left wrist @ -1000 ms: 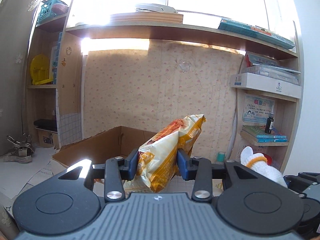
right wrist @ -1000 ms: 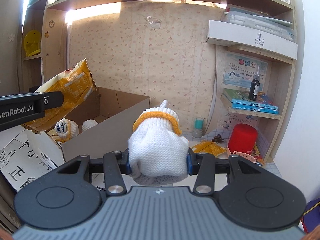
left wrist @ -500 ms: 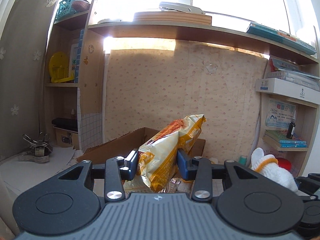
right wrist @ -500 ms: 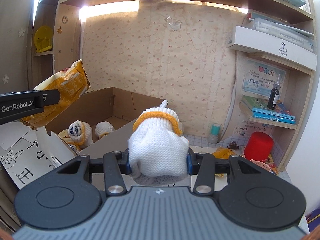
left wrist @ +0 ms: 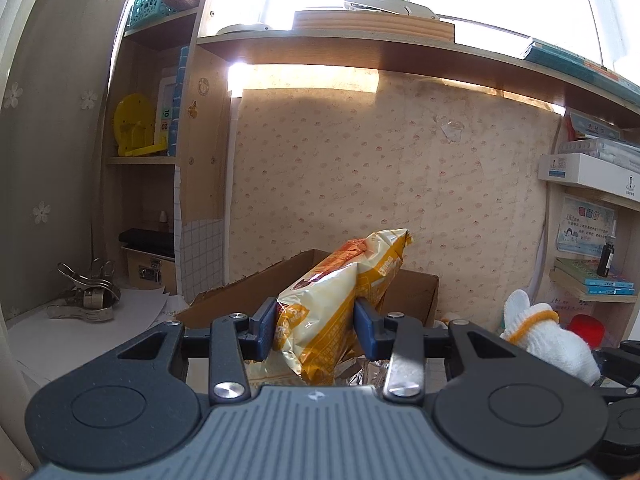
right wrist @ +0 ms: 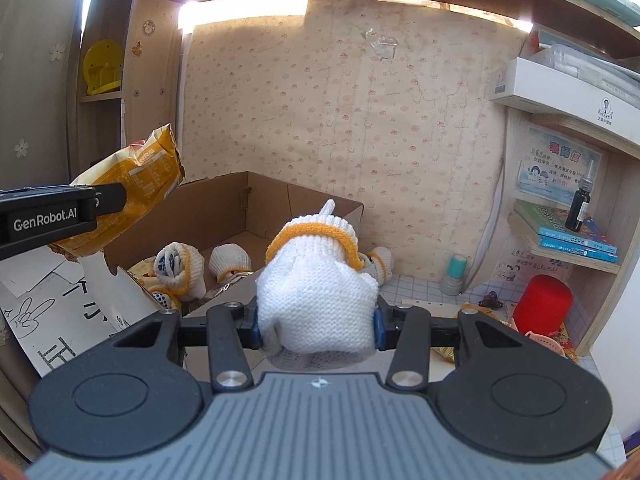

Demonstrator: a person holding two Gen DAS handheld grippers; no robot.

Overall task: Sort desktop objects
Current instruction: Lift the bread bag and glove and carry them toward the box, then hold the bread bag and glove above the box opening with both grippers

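Gripper (left wrist: 315, 330) over cardboard box (left wrist: 256, 292), papered desk alcove

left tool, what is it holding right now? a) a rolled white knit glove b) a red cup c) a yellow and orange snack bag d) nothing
c: the left tool is shut on the yellow and orange snack bag, held up over the cardboard box; the right tool has the rolled white glove.
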